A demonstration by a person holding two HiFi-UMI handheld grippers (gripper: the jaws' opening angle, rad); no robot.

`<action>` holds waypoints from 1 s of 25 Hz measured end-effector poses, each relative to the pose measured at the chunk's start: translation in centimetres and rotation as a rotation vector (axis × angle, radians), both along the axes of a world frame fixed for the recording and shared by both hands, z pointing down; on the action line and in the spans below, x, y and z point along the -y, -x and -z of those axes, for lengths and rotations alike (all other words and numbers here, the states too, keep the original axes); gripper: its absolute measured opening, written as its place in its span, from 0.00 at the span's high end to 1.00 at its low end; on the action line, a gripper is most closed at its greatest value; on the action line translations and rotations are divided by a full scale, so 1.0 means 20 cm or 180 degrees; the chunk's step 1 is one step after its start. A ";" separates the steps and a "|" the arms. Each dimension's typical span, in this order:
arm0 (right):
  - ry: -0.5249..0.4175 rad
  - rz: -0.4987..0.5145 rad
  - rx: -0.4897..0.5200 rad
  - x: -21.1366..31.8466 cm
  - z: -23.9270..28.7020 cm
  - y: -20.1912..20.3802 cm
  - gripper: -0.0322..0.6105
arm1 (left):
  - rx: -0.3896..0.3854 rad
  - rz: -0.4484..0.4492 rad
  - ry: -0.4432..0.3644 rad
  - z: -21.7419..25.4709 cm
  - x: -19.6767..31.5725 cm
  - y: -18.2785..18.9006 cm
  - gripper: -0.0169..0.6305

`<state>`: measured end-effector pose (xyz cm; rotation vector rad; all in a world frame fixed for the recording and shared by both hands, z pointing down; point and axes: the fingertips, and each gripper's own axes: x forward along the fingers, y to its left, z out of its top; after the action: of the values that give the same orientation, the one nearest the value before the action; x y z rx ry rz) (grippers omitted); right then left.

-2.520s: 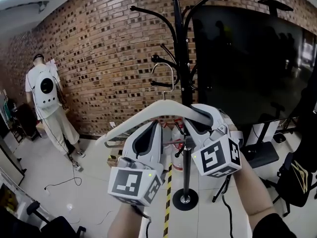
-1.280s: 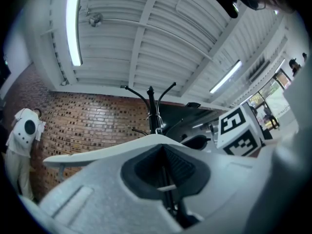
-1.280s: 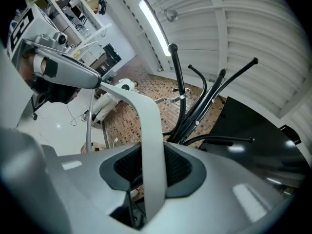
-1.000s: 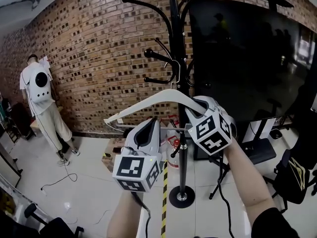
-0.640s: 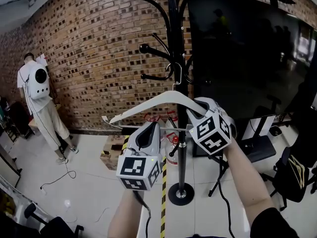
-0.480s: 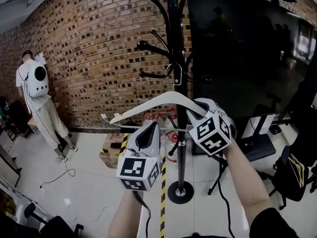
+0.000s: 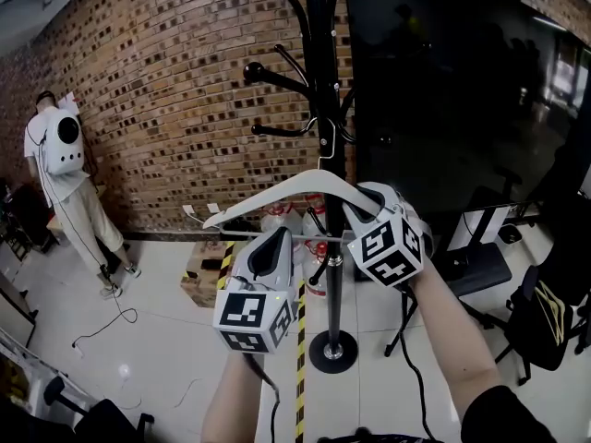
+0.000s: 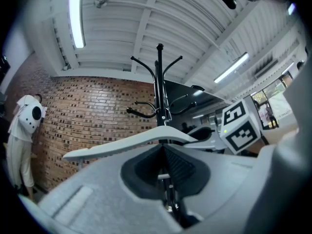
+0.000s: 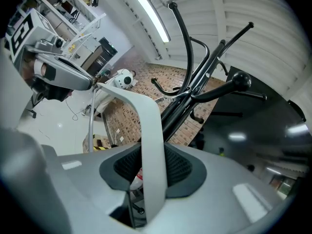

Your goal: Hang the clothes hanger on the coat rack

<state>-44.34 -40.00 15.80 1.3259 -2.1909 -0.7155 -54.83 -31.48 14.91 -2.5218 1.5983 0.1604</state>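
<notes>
- Since the earlier head view, the clothes hanger (image 7: pixel 268 195) has been carried closer to the coat rack (image 7: pixel 325 81). Its wire hook, which stood left of the pole, now lies in line with it, below the curved pegs. Both hand-held grippers have kept their grip.
- Head view: the left hand-held gripper (image 7: pixel 277 240) is clenched on the hanger's thin lower bar. The right hand-held gripper (image 7: pixel 358 214) grasps the white right shoulder. The hanger is held in the air in front of the black pole, its left end sloping down. Whether the hook is over a peg cannot be told. A brick wall (image 7: pixel 166 90) stands behind, a dark screen (image 7: pixel 443 109) to the right, and a person in white (image 7: pixel 57 155) at far left.
- Left gripper view: the ribbed pads are pressed together on the thin bar. The white shoulder (image 8: pixel 122 143) runs across just above them, with the rack (image 8: pixel 159 87) rising behind it.
- Right gripper view: the pads clamp the broad white arm (image 9: pixel 152 145), which curves up and leftward. The rack's pole and pegs (image 9: pixel 195 94) slant beyond it.
</notes>
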 end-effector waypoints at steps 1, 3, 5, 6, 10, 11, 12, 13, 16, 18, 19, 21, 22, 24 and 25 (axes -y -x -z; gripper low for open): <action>-0.0014 -0.0008 -0.0004 0.00 0.00 0.00 0.75 | -0.0001 0.0000 0.0000 0.00 0.00 0.00 0.97; -0.0021 -0.0017 -0.0001 0.01 -0.01 0.00 0.75 | -0.0002 0.0003 -0.0001 -0.01 0.00 0.00 0.97; -0.0038 -0.0017 0.0013 0.01 -0.01 0.00 0.75 | -0.0007 0.0012 0.0000 -0.01 0.00 0.00 0.97; -0.0058 -0.0015 0.0022 0.01 -0.01 0.00 0.75 | -0.0008 0.0017 0.0000 -0.01 0.00 0.01 0.97; -0.0100 0.0017 0.0088 0.03 -0.02 0.01 0.75 | -0.0011 0.0022 -0.0002 -0.01 0.00 0.02 0.97; -0.0079 0.0031 0.0094 0.03 -0.02 0.02 0.75 | -0.0012 0.0026 0.0003 -0.01 0.00 0.02 0.97; -0.0051 0.0046 0.0080 0.03 -0.03 0.03 0.73 | -0.0014 0.0032 0.0010 -0.01 0.00 0.02 0.97; -0.0026 0.0058 0.0049 0.03 -0.04 0.04 0.71 | -0.0017 0.0037 0.0016 -0.02 0.01 0.03 0.97; -0.0001 0.0077 -0.0020 0.03 -0.06 0.06 0.65 | -0.0021 0.0038 0.0012 -0.01 0.01 0.03 0.97; -0.0014 0.0071 -0.0015 0.03 -0.06 0.06 0.64 | -0.0017 0.0027 0.0001 -0.01 0.00 0.02 0.97; -0.0021 0.0066 -0.0014 0.03 -0.06 0.06 0.64 | -0.0015 0.0023 -0.0002 -0.01 0.00 0.02 0.97; -0.0030 0.0050 -0.0017 0.02 -0.06 0.06 0.64 | -0.0012 0.0023 -0.0004 -0.01 0.00 0.02 0.97; -0.0029 0.0041 -0.0018 0.02 -0.06 0.06 0.64 | -0.0012 0.0025 -0.0004 -0.01 0.00 0.02 0.97; -0.0042 0.0027 -0.0008 0.01 -0.06 0.05 0.64 | -0.0009 0.0023 -0.0003 -0.01 -0.01 0.03 0.97; -0.0061 0.0016 -0.0001 0.01 -0.05 0.04 0.64 | -0.0005 0.0020 -0.0002 -0.01 -0.01 0.02 0.97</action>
<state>-45.17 -40.18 16.86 1.3300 -2.1931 -0.7403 -55.29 -31.31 15.07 -2.5167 1.6062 0.1620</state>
